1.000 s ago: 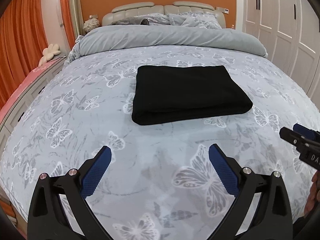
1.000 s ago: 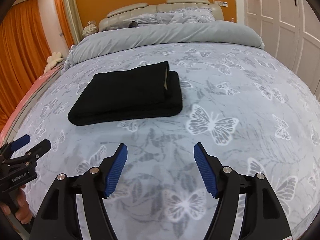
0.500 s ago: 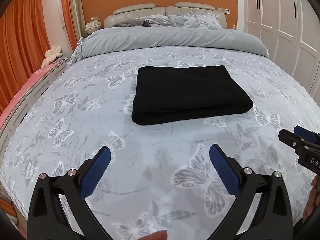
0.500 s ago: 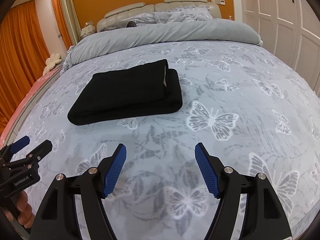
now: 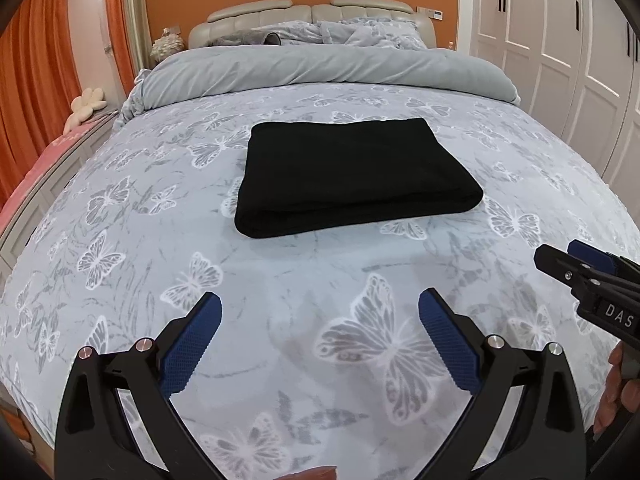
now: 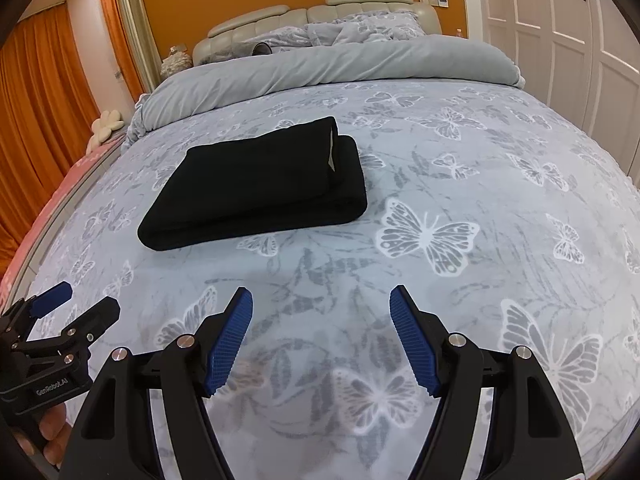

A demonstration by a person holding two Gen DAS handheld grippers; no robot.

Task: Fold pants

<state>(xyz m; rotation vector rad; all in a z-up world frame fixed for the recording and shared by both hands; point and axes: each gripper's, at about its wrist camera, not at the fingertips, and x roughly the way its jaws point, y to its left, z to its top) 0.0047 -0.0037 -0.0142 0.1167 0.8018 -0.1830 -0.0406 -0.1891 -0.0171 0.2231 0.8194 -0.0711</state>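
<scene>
Folded black pants (image 5: 352,176) lie on the butterfly bedspread (image 5: 140,240), both grippers' fingers (image 5: 192,344) wide, empty.

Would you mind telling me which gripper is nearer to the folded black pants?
Left, though only slightly. The left gripper sits almost straight in front of the folded black pants; the right gripper is off to their right.

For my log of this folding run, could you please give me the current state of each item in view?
black pants: folded into a flat rectangle, lying on the bed.
left claw: open, empty, above the butterfly bedspread.
right claw: open, empty.
wardrobe doors: closed.
</scene>
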